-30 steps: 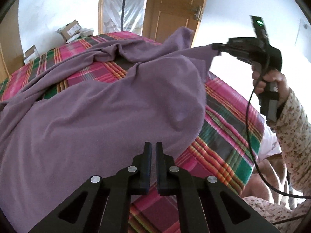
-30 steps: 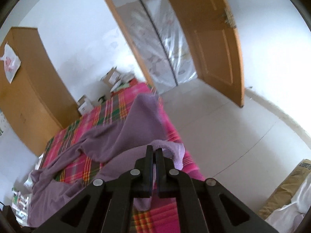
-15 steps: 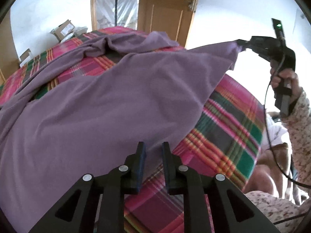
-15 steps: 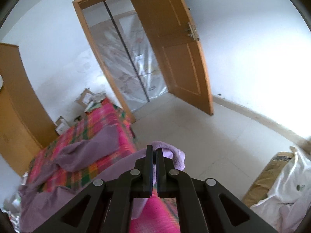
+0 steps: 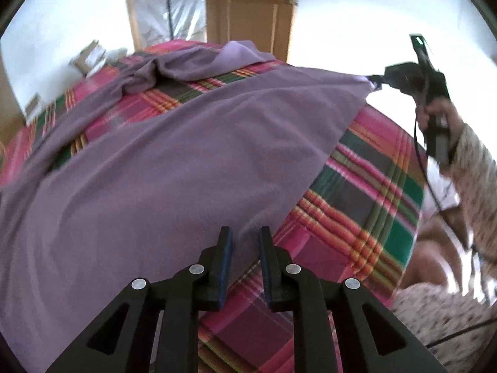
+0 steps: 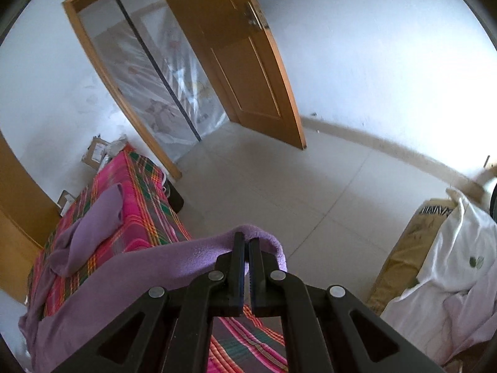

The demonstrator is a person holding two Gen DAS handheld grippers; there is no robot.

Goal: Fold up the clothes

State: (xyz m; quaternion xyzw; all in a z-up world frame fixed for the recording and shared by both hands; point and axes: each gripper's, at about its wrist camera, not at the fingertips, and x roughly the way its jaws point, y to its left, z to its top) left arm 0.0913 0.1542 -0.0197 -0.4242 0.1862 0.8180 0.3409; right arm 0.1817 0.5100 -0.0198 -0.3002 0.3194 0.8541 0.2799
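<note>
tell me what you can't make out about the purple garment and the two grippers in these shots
- Purple garment: its type and full outline; the left wrist view's left and bottom edges cut it off.
- Right gripper: how much cloth it pinches; in the right wrist view the fold drapes over its fingertips.
- Left gripper: whether its open fingers touch the cloth below; the angle hides any gap.
- Boxes by the wall: labels blurred.

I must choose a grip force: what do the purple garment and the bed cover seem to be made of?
Purple garment: probably soft fleece or brushed knit; matte, fuzzy at the edge held by the right gripper. Bed cover: likely thin woven cloth, checked pattern, smooth.
</note>
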